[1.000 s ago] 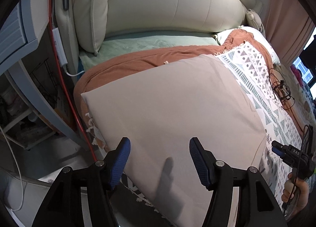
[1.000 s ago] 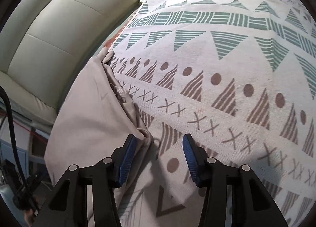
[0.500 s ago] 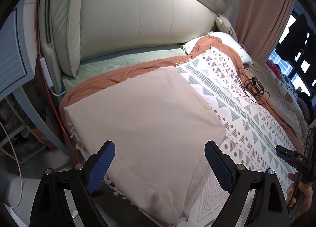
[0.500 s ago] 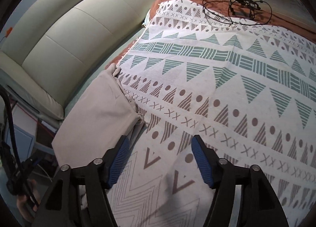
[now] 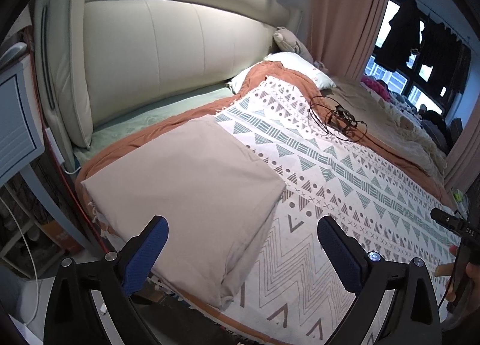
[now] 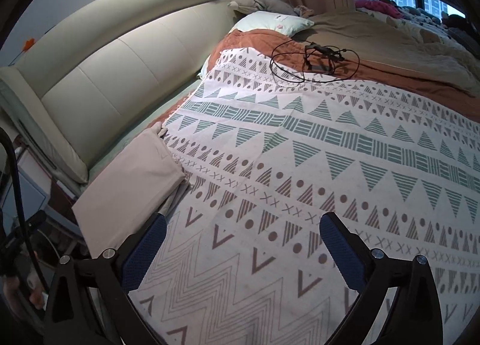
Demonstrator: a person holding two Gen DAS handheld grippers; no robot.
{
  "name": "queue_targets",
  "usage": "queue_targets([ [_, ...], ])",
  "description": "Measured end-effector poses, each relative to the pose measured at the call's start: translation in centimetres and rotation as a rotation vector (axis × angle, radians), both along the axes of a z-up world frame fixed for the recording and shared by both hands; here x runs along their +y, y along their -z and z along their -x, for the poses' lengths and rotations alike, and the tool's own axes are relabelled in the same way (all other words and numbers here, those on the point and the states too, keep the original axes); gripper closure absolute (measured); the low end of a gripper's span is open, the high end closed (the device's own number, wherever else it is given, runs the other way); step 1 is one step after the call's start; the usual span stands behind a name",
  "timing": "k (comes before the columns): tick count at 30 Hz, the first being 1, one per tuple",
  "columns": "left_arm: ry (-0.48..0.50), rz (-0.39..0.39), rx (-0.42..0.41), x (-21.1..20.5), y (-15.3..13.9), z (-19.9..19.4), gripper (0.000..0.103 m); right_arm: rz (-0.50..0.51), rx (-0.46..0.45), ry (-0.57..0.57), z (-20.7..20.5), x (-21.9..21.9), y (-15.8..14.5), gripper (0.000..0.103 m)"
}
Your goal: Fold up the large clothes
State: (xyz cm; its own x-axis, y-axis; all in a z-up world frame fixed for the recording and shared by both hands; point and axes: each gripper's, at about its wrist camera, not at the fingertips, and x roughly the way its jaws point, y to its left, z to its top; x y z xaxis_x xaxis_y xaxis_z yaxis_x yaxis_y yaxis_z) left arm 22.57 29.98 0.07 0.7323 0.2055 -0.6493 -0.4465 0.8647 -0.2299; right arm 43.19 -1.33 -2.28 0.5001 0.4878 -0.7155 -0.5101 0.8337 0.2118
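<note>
Dim daylight from the window [image 5: 399,75]; fisheye-warped, dark-cornered edges.

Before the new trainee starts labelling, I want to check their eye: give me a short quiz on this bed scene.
1. True or false: the left gripper grips the folded beige garment.
2. The black cable lies on: A) the beige garment B) the patterned blanket, far end C) the headboard.
3. What is between the right gripper fingers?

Key: 1. False, its jaws are opening, clear of it. 2. B. 3. Nothing.

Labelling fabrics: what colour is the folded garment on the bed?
Plain beige folded garment, no pattern; clearest in the left wrist view.
</note>
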Motion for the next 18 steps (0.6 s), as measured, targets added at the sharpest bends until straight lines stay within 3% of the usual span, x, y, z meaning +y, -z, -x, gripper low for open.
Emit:
queue_targets([
  [9,0.085,-0.024,-0.041,-4.3,-1.1,1.9,0.002,-0.024,-0.077,0.102,4.8,-7.0,-2.4,0.001],
  [18,0.191,-0.074,-0.097,-9.9,-1.2,4.9,0.002,-0.011,-0.16,0.199,11.0,-13.0,-2.6,0.001],
])
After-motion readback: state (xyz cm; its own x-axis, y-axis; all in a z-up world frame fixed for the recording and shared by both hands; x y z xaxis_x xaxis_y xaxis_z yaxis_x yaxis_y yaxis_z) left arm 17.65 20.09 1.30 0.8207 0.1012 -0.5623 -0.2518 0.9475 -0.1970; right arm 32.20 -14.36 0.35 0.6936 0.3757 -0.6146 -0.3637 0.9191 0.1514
